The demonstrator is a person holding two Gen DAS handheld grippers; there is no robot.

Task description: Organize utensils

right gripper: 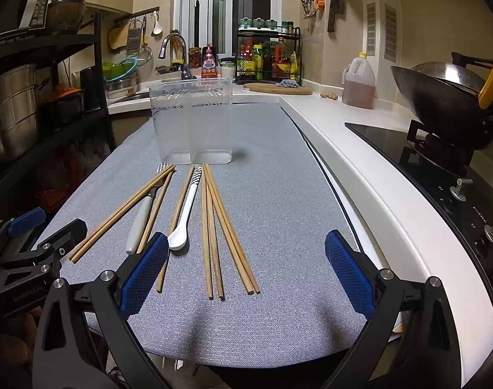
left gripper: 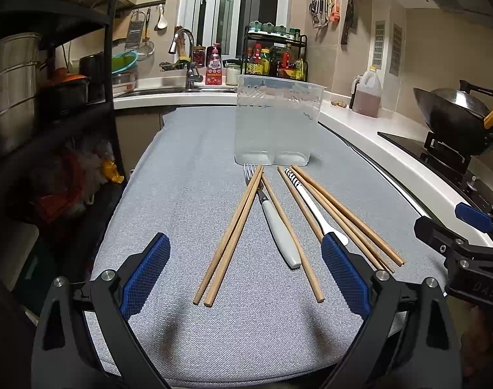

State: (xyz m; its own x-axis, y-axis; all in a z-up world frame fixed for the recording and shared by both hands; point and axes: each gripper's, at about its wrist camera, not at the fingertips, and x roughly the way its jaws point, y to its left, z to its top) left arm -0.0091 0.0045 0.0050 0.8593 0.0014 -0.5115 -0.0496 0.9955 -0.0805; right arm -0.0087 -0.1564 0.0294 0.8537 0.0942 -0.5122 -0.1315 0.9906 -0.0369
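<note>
On a grey mat, at twelve o'clock, stands a clear, empty utensil holder. Before it lie wooden chopsticks, a white-handled fork and a white spoon, partly crossed. Left gripper and right gripper hover wide open, empty. The chopsticks look light, stiff and prone to rolling; grasp mid-shaft. At two o'clock sits a wok.

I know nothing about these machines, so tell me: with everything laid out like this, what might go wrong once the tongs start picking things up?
1. The fork lies under crossed chopsticks, so lifting either may drag the other.
2. The clear container looks light and stands empty; a nudge could tip it.
3. The four chopsticks beside the white spoon lie close together, so the open right tongs may catch an uneven number.
</note>
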